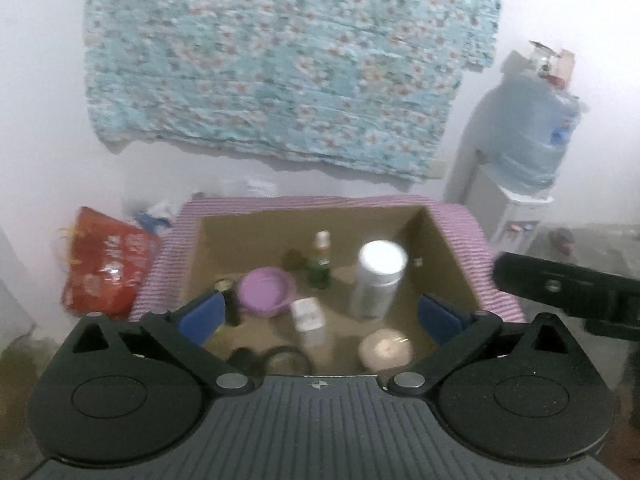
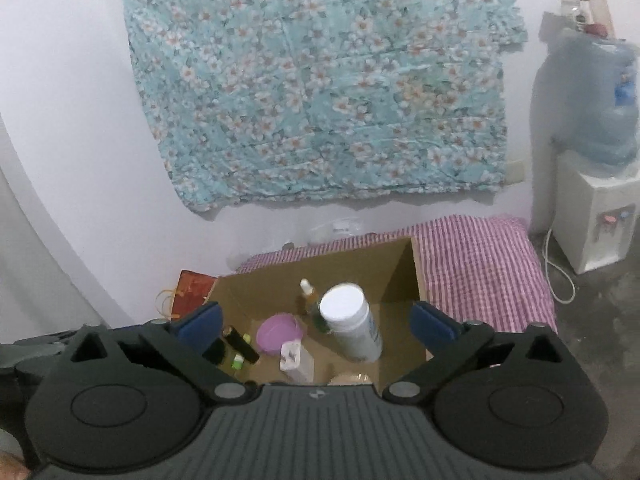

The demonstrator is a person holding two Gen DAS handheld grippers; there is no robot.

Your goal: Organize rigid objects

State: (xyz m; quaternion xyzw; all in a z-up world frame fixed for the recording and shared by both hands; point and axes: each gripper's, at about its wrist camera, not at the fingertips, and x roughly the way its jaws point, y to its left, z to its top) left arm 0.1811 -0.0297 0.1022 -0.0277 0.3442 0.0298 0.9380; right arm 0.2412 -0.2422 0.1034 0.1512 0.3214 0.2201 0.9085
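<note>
An open cardboard box [image 1: 444, 248] [image 2: 396, 268] rests on a pink striped cushion. Inside stand a tall white-capped bottle [image 1: 378, 280] [image 2: 352, 326], a small green bottle [image 1: 320, 264] [image 2: 310, 300], a purple bowl [image 1: 264, 292] [image 2: 278, 334], a white plug adapter [image 1: 308, 320] [image 2: 294, 358], a dark tube [image 1: 230, 304] [image 2: 242, 344] and a round pale lid [image 1: 384, 350]. My left gripper [image 1: 320, 314] hangs above the box, open, with nothing between its blue pads. My right gripper [image 2: 316, 326] is also open and empty over the box.
A floral cloth [image 1: 288, 64] [image 2: 320, 92] hangs on the white wall. A water dispenser [image 1: 524, 148] [image 2: 596, 184] stands at the right. A red bag [image 1: 106, 264] [image 2: 192, 288] lies left of the striped cushion [image 1: 468, 232] [image 2: 480, 264]. The other gripper's black body [image 1: 568, 284] reaches in from the right.
</note>
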